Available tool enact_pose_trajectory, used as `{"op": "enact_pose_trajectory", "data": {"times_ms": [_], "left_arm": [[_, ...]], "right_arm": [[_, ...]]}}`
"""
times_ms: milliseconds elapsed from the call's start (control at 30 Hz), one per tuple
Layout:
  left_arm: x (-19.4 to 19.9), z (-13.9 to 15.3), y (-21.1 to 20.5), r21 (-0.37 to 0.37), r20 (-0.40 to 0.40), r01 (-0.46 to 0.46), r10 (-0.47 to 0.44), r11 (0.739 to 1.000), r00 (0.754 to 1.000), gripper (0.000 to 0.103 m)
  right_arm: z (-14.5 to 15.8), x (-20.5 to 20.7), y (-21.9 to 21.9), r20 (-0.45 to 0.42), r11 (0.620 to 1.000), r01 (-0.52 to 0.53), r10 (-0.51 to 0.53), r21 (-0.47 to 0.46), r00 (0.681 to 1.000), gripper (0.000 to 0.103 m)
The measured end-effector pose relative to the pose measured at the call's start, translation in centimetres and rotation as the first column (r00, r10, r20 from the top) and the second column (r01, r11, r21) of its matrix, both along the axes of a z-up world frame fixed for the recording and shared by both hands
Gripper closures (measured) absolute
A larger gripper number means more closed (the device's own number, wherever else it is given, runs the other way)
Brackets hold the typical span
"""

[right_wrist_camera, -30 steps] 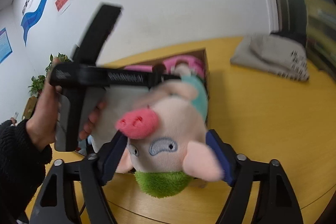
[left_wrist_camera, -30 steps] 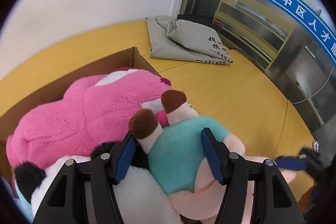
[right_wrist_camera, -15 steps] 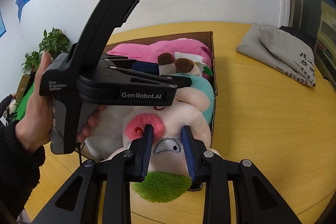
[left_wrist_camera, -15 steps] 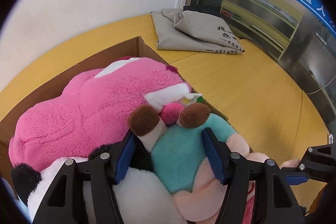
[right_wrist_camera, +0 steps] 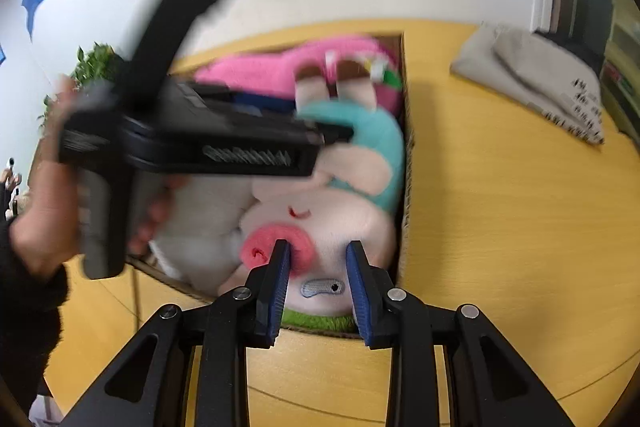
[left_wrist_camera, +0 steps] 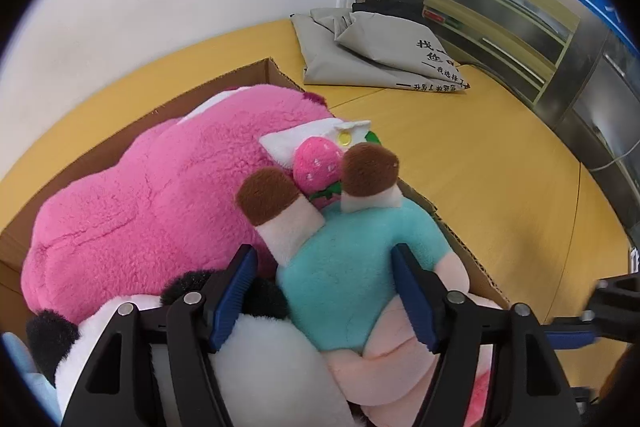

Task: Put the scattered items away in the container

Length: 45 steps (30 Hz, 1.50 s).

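A cardboard box (left_wrist_camera: 168,99) holds a large pink plush (left_wrist_camera: 152,195), a black-and-white panda plush (left_wrist_camera: 256,355) and a pig plush in a teal shirt (left_wrist_camera: 352,259), lying feet up. My left gripper (left_wrist_camera: 324,267) is open, its blue pads on either side of the pig's teal body. In the right wrist view the pig's face (right_wrist_camera: 320,227) lies upside down at the box's near end (right_wrist_camera: 406,163). My right gripper (right_wrist_camera: 320,267) has its jaws narrowly apart around the pig's face by the pink snout (right_wrist_camera: 276,247). The left gripper body (right_wrist_camera: 192,147) crosses that view, blurred.
A folded grey cloth bag (left_wrist_camera: 380,55) with black lettering lies on the yellow table (left_wrist_camera: 480,163) behind the box; it also shows in the right wrist view (right_wrist_camera: 536,75). A potted plant (right_wrist_camera: 96,63) stands at the far left. A glass cabinet wall lies beyond the table.
The pig plush has sunk deeper into the box. My right gripper went from wide open to narrow on the pig's face, then spread slightly. The left gripper stayed open around the body.
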<state>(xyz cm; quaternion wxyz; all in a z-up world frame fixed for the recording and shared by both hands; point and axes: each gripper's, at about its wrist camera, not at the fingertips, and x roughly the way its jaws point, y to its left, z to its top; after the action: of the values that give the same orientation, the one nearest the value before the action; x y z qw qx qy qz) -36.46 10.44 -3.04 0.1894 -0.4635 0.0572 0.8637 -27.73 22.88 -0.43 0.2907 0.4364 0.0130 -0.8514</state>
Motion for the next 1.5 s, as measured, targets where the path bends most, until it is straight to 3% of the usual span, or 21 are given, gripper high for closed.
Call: {"op": "enact_pose_trajectory", "data": {"times_ms": [67, 100, 167, 233, 300, 433, 533, 733, 833, 1100, 1500], "left_arm": [[0.0, 0.1, 0.1, -0.003, -0.001, -0.005, 0.005, 1.0, 1.0, 0.031], [0.2, 0.3, 0.1, -0.006, -0.008, -0.005, 0.005, 1.0, 1.0, 0.031], [0.8, 1.1, -0.3, 0.011, -0.024, -0.012, 0.012, 1.0, 1.0, 0.032], [2.2, 2.4, -1.4, 0.055, -0.032, -0.031, 0.033, 0.998, 0.999, 0.035], [4.6, 3.9, -2.4, 0.08, -0.058, -0.039, 0.044, 0.996, 0.997, 0.034], [11.5, 7.0, -5.2, 0.131, -0.108, -0.094, 0.108, 0.987, 0.988, 0.033], [17.2, 8.5, -8.4, 0.16, -0.129, -0.164, 0.185, 0.974, 0.974, 0.033], [27.0, 9.3, -12.1, 0.15, -0.157, -0.297, 0.319, 0.943, 0.935, 0.033], [30.5, 9.2, -12.3, 0.14, -0.172, -0.342, 0.363, 0.929, 0.916, 0.023], [34.8, 9.1, -11.1, 0.203, -0.2, -0.337, 0.376, 0.919, 0.905, 0.023], [36.9, 9.7, -9.0, 0.202, -0.225, -0.305, 0.348, 0.931, 0.91, 0.023]], "right_arm": [[0.4, 0.3, 0.4, -0.001, 1.0, 0.006, -0.006, -0.011, 1.0, 0.072], [0.4, 0.4, 0.2, -0.002, 1.0, 0.007, -0.007, 0.002, 1.0, 0.066], [0.5, 1.1, -0.3, -0.013, 1.0, 0.01, -0.009, 0.027, 1.0, 0.045], [0.6, 2.2, -0.5, -0.025, 0.999, 0.014, -0.014, 0.03, 1.0, 0.014], [1.2, 3.1, -0.4, -0.047, 0.999, 0.03, -0.029, 0.015, 0.998, 0.004], [2.8, 5.7, -0.1, -0.084, 0.998, 0.047, -0.05, -0.032, 0.995, 0.002], [3.9, 7.5, -0.4, -0.113, 0.998, 0.062, -0.063, -0.014, 0.992, 0.002], [5.7, 12.4, -1.3, -0.169, 0.995, 0.098, -0.093, 0.017, 0.981, 0.001], [5.9, 14.7, -1.8, -0.196, 0.992, 0.118, -0.109, 0.036, 0.975, 0.001], [6.3, 18.6, -2.4, -0.236, 0.987, 0.139, -0.117, 0.079, 0.965, 0.001], [7.0, 21.4, -1.7, -0.259, 0.982, 0.167, -0.14, 0.086, 0.956, 0.001]]}}
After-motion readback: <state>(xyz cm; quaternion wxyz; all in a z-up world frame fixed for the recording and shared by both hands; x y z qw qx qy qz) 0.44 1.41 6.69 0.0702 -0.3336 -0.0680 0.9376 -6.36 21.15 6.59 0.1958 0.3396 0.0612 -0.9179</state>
